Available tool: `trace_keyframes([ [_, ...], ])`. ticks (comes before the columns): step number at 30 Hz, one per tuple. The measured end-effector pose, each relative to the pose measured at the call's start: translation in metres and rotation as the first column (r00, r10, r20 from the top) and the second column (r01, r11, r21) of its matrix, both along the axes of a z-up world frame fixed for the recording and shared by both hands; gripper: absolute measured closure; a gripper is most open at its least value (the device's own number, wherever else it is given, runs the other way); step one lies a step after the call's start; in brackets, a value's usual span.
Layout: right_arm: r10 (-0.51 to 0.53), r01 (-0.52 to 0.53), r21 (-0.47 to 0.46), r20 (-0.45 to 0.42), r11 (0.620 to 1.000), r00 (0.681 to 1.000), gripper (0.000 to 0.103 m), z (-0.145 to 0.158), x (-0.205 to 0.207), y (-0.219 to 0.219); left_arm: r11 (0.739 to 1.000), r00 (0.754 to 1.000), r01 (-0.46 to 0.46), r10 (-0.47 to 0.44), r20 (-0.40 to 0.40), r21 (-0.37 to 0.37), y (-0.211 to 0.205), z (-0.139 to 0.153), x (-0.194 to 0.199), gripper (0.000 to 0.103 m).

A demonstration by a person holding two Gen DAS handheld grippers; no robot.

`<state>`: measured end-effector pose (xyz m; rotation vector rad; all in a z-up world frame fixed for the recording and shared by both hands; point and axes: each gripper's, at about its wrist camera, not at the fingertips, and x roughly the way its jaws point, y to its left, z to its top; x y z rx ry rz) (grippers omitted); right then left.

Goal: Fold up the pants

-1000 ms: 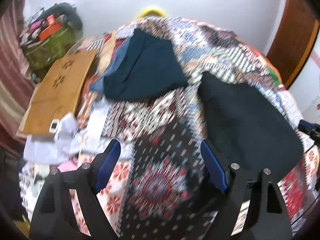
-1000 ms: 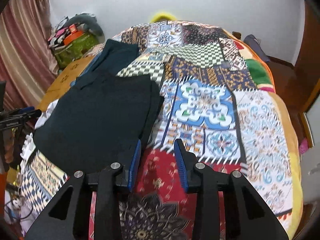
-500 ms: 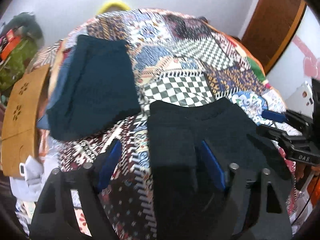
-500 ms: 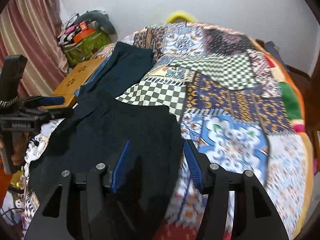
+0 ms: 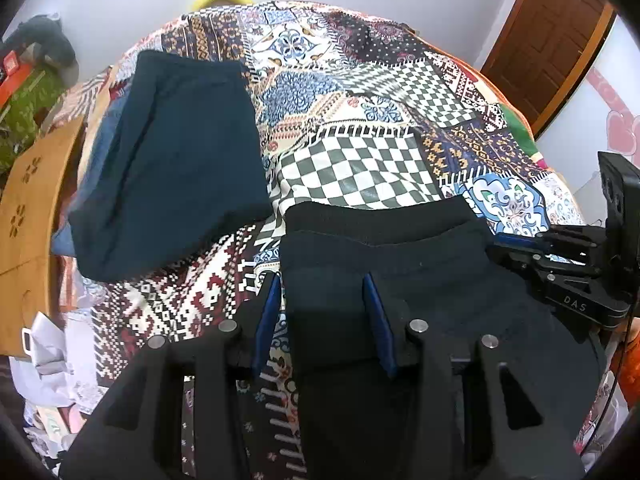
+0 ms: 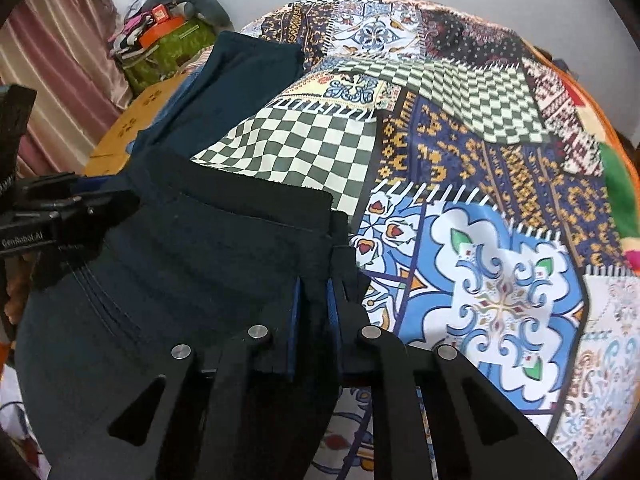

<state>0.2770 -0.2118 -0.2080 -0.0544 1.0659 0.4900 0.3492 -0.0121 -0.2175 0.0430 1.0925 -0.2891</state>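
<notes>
Black pants (image 5: 400,272) lie on the patterned bedspread (image 5: 360,168), the top edge doubled over. My left gripper (image 5: 320,292) straddles the pants' left edge, its blue pads closing on the cloth. My right gripper (image 6: 314,296) is shut on the pants' right edge (image 6: 240,256). Each gripper shows in the other's view: the right one (image 5: 568,276) at the pants' right side, the left one (image 6: 60,216) at their left side.
A folded dark teal garment (image 5: 172,168) lies on the bed at the back left, also seen in the right wrist view (image 6: 240,76). A wooden board (image 5: 28,216) and clutter (image 6: 160,40) stand left of the bed. A brown door (image 5: 552,40) is at right.
Both grippers moved in onto the black pants' edges and narrowed; the right one has closed on the cloth, the left one has closed partway around the left edge.
</notes>
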Motion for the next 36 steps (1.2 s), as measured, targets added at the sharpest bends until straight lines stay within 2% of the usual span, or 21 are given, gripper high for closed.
trace_keyframes([
  [4, -0.016, 0.018, -0.019, 0.086, 1.000, 0.996, 0.089, 0.027, -0.012, -0.007, 1.000, 0.999, -0.010, 0.009, 0.040, 0.024, 0.006, 0.023, -0.013, 0.058],
  [6, -0.023, 0.023, 0.000, 0.116, 1.000, 0.993, 0.086, 0.042, -0.021, -0.013, 1.000, 0.998, -0.017, 0.016, 0.056, 0.024, 0.011, 0.033, -0.020, 0.054],
  [9, -0.048, 0.042, 0.045, 0.144, 0.998, 0.988, 0.061, 0.057, -0.034, -0.020, 0.999, 0.997, -0.043, 0.043, 0.059, 0.000, 0.019, 0.042, -0.031, 0.043],
  [10, -0.057, 0.049, 0.055, 0.153, 0.997, 0.987, 0.047, 0.060, -0.038, -0.021, 0.999, 0.997, -0.048, 0.049, 0.053, -0.009, 0.021, 0.042, -0.034, 0.038],
  [11, -0.063, 0.054, 0.063, 0.159, 0.997, 0.985, 0.039, 0.063, -0.041, -0.021, 0.998, 0.998, -0.055, 0.056, 0.039, -0.024, 0.023, 0.041, -0.038, 0.035],
  [12, -0.066, 0.056, 0.071, 0.163, 0.996, 0.984, 0.036, 0.064, -0.045, -0.022, 0.998, 0.998, -0.061, 0.062, 0.024, -0.034, 0.024, 0.040, -0.040, 0.029],
  [14, -0.068, 0.058, 0.073, 0.155, 0.996, 0.986, 0.027, 0.062, -0.050, -0.021, 0.996, 0.997, -0.069, 0.068, -0.021, -0.060, 0.027, 0.035, -0.045, 0.025],
  [17, -0.058, 0.050, 0.079, 0.094, 0.996, 0.994, 0.027, 0.051, -0.056, -0.022, 0.990, 0.989, -0.077, 0.061, -0.135, -0.116, 0.029, 0.020, -0.048, 0.024],
  [18, -0.046, 0.042, 0.081, 0.050, 0.996, 0.998, 0.027, 0.043, -0.056, -0.022, 0.987, 0.984, -0.086, 0.062, -0.165, -0.137, 0.030, 0.014, -0.049, 0.024],
  [21, -0.017, 0.020, 0.087, -0.034, 0.996, 0.999, 0.027, 0.026, -0.056, -0.020, 0.980, 0.974, -0.092, 0.052, -0.222, -0.174, 0.026, 0.002, -0.050, 0.024],
  [24, -0.020, 0.031, 0.140, -0.074, 0.990, 0.997, 0.027, 0.017, -0.055, -0.022, 0.974, 0.964, -0.081, 0.023, -0.264, -0.210, 0.017, -0.008, -0.048, 0.024],
  [26, -0.020, 0.046, 0.200, -0.133, 0.979, 0.991, 0.027, 0.009, -0.045, -0.024, 0.973, 0.956, -0.060, -0.008, -0.295, -0.222, 0.008, -0.015, -0.045, 0.024],
  [30, -0.008, 0.082, 0.293, -0.244, 0.953, 0.970, 0.027, -0.009, -0.031, -0.022, 0.980, 0.957, -0.029, -0.030, -0.288, -0.197, -0.005, -0.018, -0.039, 0.024],
  [32, 0.002, 0.087, 0.320, -0.269, 0.944, 0.963, 0.031, -0.015, -0.025, -0.018, 0.979, 0.957, -0.028, -0.032, -0.287, -0.203, -0.006, -0.019, -0.036, 0.025],
  [33, 0.005, 0.088, 0.326, -0.276, 0.941, 0.961, 0.033, -0.016, -0.021, -0.016, 0.977, 0.958, -0.033, -0.029, -0.286, -0.209, -0.006, -0.020, -0.035, 0.029],
  [35, 0.014, 0.088, 0.336, -0.291, 0.938, 0.957, 0.048, -0.016, -0.020, -0.014, 0.976, 0.960, -0.027, -0.035, -0.278, -0.216, -0.005, -0.018, -0.034, 0.037],
  [36, 0.017, 0.092, 0.346, -0.300, 0.934, 0.954, 0.052, -0.016, -0.019, -0.014, 0.976, 0.962, -0.023, -0.038, -0.272, -0.217, -0.004, -0.017, -0.034, 0.041],
])
